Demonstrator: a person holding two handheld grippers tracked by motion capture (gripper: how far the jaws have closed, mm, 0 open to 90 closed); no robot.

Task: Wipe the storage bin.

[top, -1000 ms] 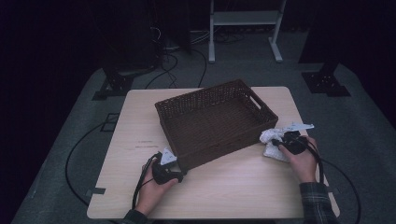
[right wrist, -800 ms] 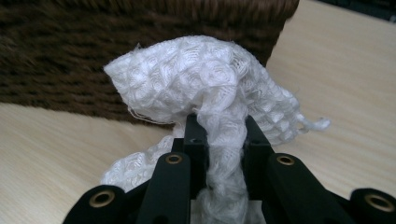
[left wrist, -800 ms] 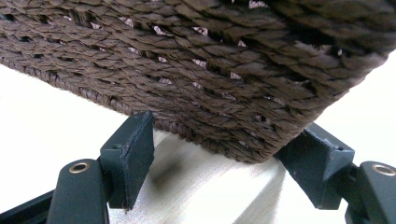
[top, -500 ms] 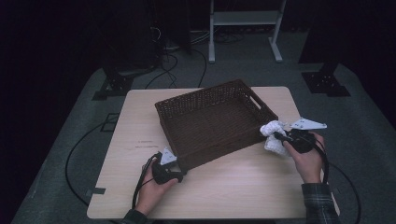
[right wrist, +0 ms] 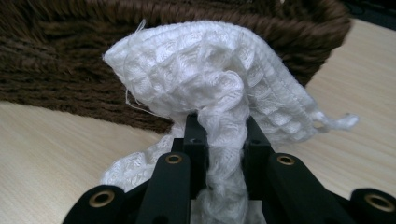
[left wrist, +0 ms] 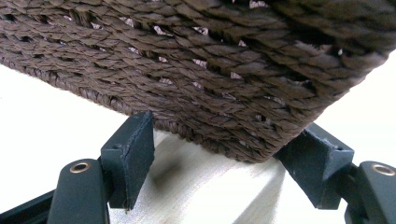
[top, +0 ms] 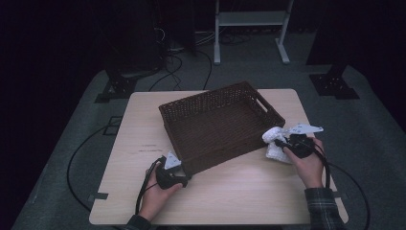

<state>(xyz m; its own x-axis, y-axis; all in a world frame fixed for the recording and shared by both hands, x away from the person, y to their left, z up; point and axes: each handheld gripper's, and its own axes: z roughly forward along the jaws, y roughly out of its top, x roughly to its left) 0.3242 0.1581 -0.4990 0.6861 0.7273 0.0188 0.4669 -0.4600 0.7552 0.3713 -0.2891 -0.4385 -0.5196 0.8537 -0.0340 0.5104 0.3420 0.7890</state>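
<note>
The right gripper (right wrist: 219,135) is clamped on a bunched fold of the white waffle cloth (right wrist: 210,70), lifted just off the table (top: 230,201) beside the right near wall of the brown wicker basket (top: 220,127). Part of the cloth hangs loose below the jaws. The left gripper (left wrist: 224,154) stands with its jaws apart, straddling the basket's near left corner; whether the pads actually press the weave is unclear, though they appear to touch it.

Risks, as judged: the trailing cloth could snag on the basket rim during a lift over it; the pinch holds only a narrow fold, so the cloth could slip free; an unsteady basket could slide across the table.
</note>
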